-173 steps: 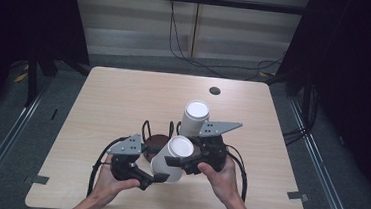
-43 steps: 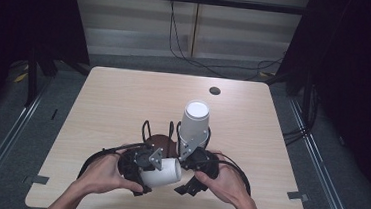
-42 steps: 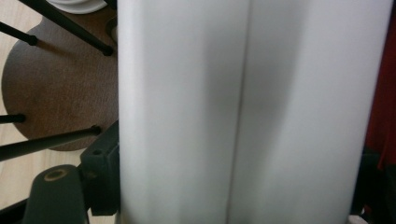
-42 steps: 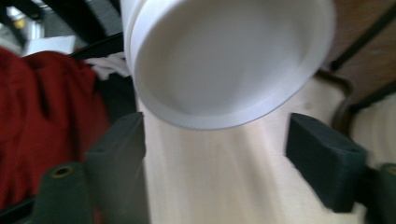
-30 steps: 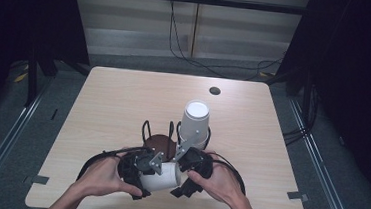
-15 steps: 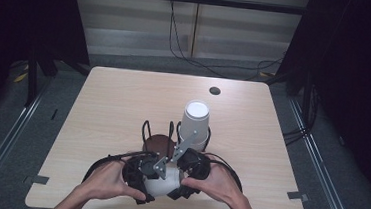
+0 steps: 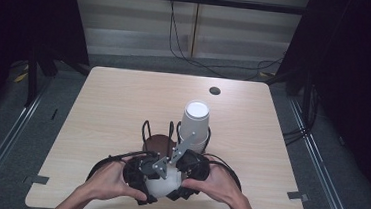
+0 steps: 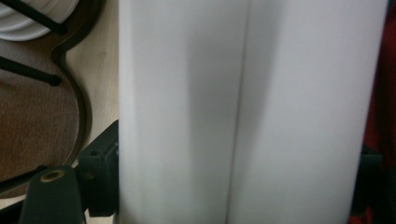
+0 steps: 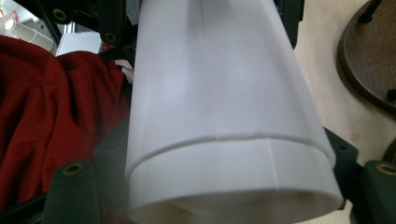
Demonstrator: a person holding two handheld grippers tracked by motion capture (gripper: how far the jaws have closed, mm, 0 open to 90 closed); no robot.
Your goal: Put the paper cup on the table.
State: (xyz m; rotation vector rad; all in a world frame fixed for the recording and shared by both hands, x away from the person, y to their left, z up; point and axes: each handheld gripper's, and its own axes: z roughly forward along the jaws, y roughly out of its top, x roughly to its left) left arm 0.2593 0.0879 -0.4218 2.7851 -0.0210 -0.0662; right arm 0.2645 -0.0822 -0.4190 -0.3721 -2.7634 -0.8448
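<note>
Gripping nested white cups (image 7: 161,184): both hand-held grippers, left (image 7: 140,178), right (image 7: 188,172); holder (image 7: 158,143) empty.

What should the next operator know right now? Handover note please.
Left gripper: shut on cups, jaws either side of the white wall.
Right gripper: shut on cups too, at the open end; two nested cups, the rim of one ringing the other.
Cups are held lying sideways at the near table edge, between both hands.
Stack stands upside down in the right ring of the rack; left ring is bare.
Done: cups lifted off and gripped from both ends.
Left: probably pull the two cups apart, then set them down.
</note>
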